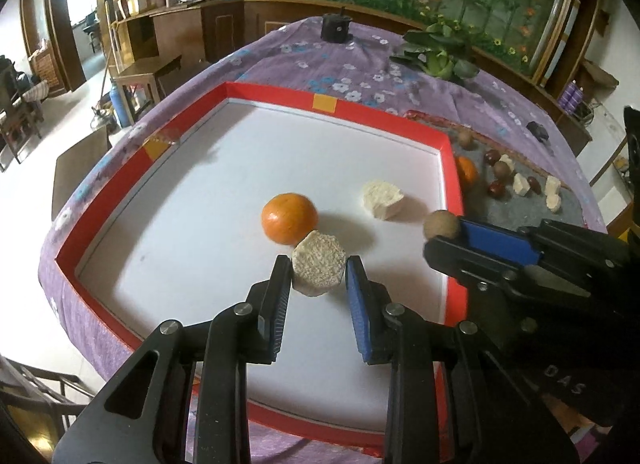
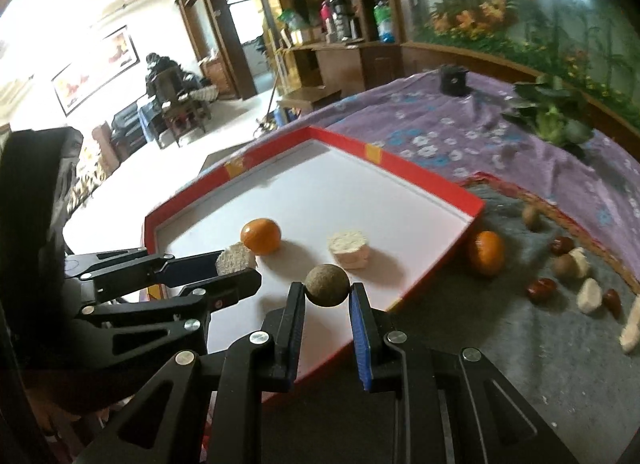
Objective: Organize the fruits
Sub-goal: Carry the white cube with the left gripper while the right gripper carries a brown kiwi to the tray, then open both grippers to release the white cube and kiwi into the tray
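Fruit is sitting partly inside a red-rimmed tray [image 1: 256, 93] with a white floor and partly on a grey mat [image 2: 500, 328] beside it, all on a table under a purple flowered cloth [image 1: 352, 60]. The left gripper [image 1: 319, 269] is reaching over the tray, its jaws clamped on a pale, rough-faced cut chunk [image 1: 319, 269], which is hanging just beside an orange [image 1: 289, 218] lying on the tray floor. A second pale chunk [image 1: 382, 199] is resting on the tray floor, a little apart from the orange. The right gripper [image 2: 327, 290] is coming in over the tray's near rim, its jaws pressed against both sides of a small brown round fruit [image 2: 327, 285], which is being carried above the white floor near the edge. On the mat, another orange [image 2: 486, 253] is sitting against the tray's outer wall, with dark red fruits [image 2: 541, 289], brown round ones [image 2: 563, 266] and more pale pieces [image 2: 589, 294] scattered close together beyond it. A leafy green vegetable [image 1: 440, 54] and a small black object [image 1: 335, 27] are lying on the cloth, well apart from the tray.
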